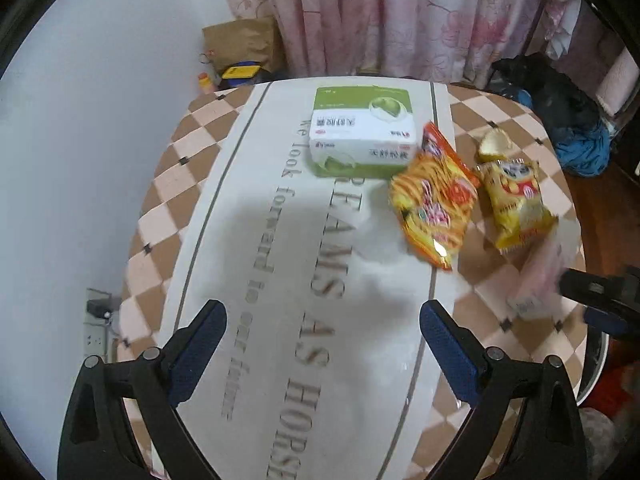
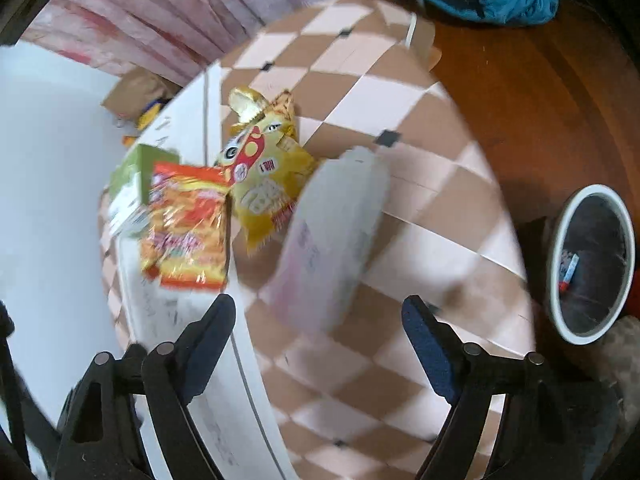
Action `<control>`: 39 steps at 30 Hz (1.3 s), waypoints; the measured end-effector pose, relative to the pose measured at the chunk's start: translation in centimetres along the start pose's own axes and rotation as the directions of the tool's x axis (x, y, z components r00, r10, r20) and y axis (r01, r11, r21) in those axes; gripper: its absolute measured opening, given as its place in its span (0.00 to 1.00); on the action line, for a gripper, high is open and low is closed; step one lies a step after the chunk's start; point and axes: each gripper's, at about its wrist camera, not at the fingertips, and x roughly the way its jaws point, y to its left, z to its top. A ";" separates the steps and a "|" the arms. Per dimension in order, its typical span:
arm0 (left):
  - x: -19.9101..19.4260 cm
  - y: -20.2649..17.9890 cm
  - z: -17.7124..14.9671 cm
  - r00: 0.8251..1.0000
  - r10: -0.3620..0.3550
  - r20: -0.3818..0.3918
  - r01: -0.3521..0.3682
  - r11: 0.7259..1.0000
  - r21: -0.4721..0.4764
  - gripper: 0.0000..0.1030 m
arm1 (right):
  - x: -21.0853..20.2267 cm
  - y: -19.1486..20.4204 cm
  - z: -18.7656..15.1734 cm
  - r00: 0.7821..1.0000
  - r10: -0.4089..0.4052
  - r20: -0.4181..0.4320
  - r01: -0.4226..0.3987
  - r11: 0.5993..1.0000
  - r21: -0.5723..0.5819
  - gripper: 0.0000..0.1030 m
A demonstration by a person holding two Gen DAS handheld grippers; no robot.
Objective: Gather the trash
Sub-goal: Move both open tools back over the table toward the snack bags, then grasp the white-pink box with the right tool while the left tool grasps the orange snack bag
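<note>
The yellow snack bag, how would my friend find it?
Start at the green-and-white tissue box on the round table. Two snack bags lie to its right. Skip the orange one beside the box; the yellow snack bag lies farther right, on the checkered part.

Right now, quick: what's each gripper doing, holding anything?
Left gripper: open, empty, above the table.
Right gripper: open, empty, facing the pale wrapper.

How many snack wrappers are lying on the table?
2. The orange wrapper lies beside the green-and-white tissue box; the yellow wrapper lies just right of it. A blurred pale packet nearby is unclear.
</note>
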 end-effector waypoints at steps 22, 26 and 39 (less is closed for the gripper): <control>3.0 -5.9 4.9 0.996 -0.083 0.014 0.079 0.982 0.174 0.08 | -0.2 -0.1 -0.1 0.995 -0.092 0.038 0.097 0.983 -0.159 0.43; 0.6 -5.2 3.6 0.996 -0.060 0.071 0.048 0.986 0.161 0.07 | -1.3 0.8 -1.5 0.990 -0.110 0.084 0.127 0.966 -0.226 0.42; -7.8 -3.5 -2.0 0.975 -0.012 0.222 -0.011 0.994 0.106 0.07 | -7.6 1.8 -7.6 0.975 -0.054 0.213 0.124 0.937 -0.327 0.41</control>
